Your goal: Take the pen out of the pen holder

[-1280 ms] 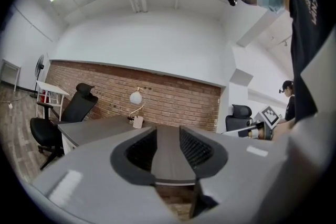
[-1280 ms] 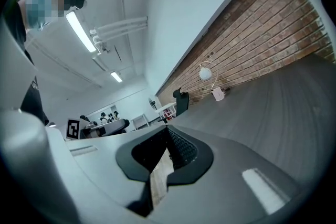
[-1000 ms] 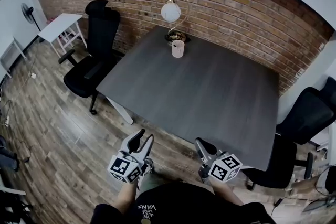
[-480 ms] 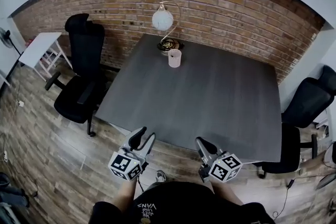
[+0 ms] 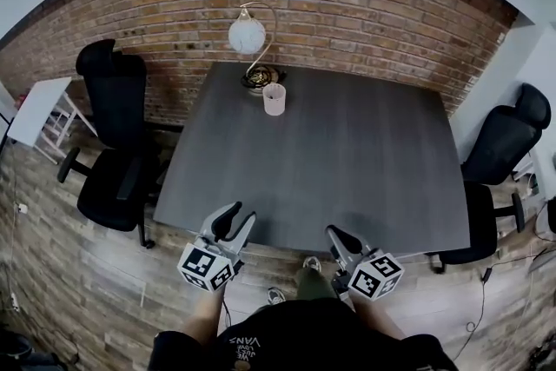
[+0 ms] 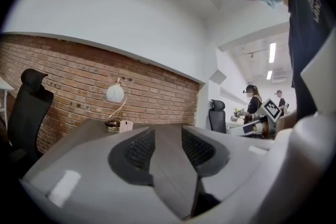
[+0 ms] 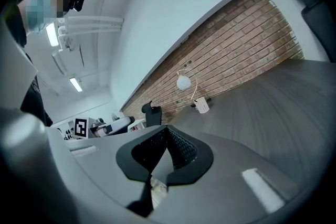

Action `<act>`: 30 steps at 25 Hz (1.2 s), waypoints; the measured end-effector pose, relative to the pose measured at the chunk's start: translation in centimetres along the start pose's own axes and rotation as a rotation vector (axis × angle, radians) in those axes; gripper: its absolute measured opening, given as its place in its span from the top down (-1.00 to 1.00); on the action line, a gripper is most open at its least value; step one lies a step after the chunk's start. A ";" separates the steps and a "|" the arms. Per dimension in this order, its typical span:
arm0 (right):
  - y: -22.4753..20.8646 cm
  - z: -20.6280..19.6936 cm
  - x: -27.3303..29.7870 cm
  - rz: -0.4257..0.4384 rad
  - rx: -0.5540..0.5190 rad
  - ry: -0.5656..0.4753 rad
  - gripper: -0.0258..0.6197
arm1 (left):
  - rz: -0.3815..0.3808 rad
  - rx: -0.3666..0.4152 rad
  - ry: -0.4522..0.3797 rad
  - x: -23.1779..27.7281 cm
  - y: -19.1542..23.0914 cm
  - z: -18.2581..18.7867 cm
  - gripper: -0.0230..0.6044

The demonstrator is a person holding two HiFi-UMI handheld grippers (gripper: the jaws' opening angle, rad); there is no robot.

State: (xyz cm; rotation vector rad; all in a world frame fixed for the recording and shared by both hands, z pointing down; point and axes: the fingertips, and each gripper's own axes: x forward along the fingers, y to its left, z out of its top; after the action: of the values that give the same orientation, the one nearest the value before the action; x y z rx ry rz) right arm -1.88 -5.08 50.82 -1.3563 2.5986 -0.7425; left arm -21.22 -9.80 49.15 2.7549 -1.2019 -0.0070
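My black T-shirt [image 5: 287, 341] fills the bottom edge of the head view, and its white lettering reads upside down from up here. My left gripper [image 5: 244, 214], lower left of centre, is pale grey with dark fingers and carries a white cube [image 5: 201, 267] printed with black square markers. My right gripper [image 5: 334, 231], lower right of centre, looks the same. In both gripper views the broad grey jaws carry black ribbed pads [image 6: 140, 148].
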 end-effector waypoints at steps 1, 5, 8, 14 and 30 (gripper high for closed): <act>-0.3 0.2 0.4 -0.001 0.003 0.000 0.91 | -0.004 -0.002 0.002 0.6 0.4 0.0 0.39; -1.8 0.7 2.2 0.003 0.013 0.005 0.91 | -0.007 0.004 0.010 3.1 1.9 0.2 0.39; -3.1 1.4 3.5 0.010 0.013 0.011 0.91 | -0.006 0.008 0.013 5.0 2.9 0.3 0.39; -5.6 2.9 5.9 0.018 0.025 0.023 0.91 | 0.004 0.021 0.024 8.9 5.4 0.9 0.39; -12.0 4.6 9.2 -0.019 0.073 0.042 0.91 | 0.012 0.087 0.063 19.7 11.9 1.5 0.39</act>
State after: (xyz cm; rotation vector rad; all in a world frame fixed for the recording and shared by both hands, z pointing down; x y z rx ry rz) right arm 3.02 -19.87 53.57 -1.3607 2.5668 -0.8692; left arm -16.57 -32.33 50.12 2.7991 -1.2309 0.1354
